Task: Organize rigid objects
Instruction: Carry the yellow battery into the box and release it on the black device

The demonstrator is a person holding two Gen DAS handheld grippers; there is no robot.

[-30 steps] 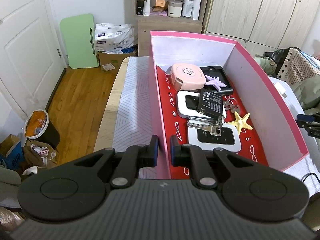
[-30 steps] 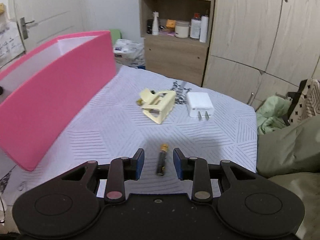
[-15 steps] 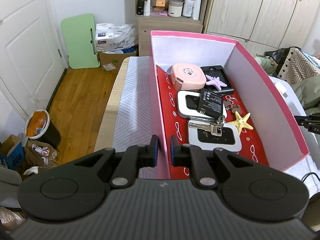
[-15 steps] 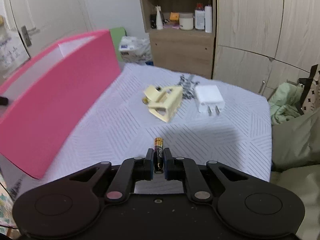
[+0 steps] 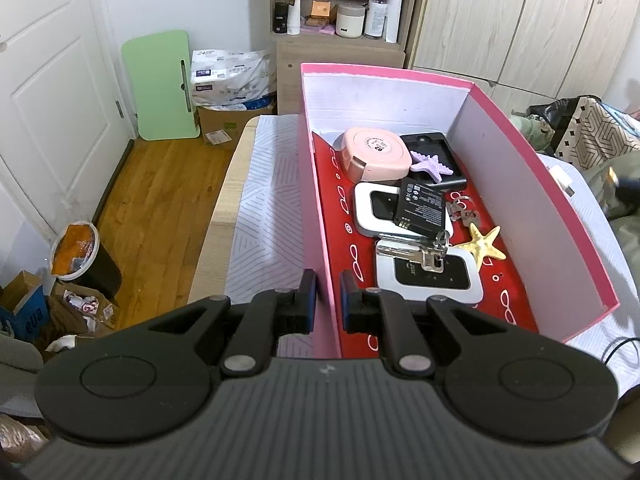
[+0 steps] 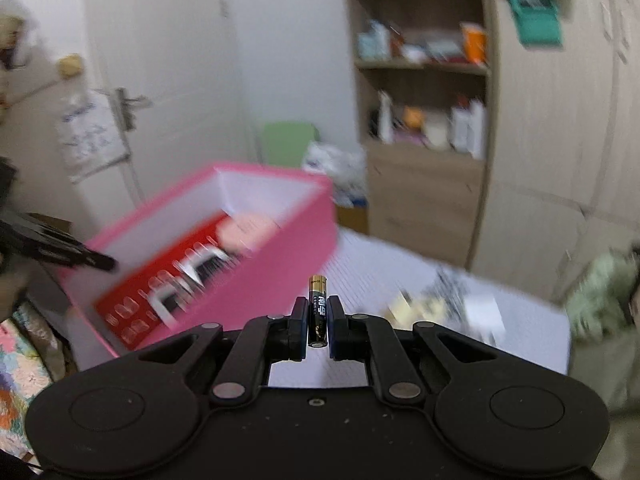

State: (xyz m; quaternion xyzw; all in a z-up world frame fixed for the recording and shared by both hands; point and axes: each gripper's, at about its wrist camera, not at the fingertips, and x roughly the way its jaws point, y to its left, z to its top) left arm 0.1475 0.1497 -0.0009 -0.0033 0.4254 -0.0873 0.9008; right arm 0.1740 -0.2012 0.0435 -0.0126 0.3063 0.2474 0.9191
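On the cloth-covered table (image 5: pixel 260 200), the left gripper (image 5: pixel 327 294) pinched the box (image 5: pixel 560 216) wall. The right gripper (image 6: pixel 318 322) clamped a battery (image 6: pixel 317 308); release it only above the box, ahead-left of its jaws.

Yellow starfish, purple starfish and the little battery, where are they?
yellow starfish (image 5: pixel 482 245), left wrist view, on its middle.
purple starfish (image 5: pixel 431 163), left wrist view, on its middle.
battery (image 6: pixel 317 300), right wrist view, on its dark body above the tongs.
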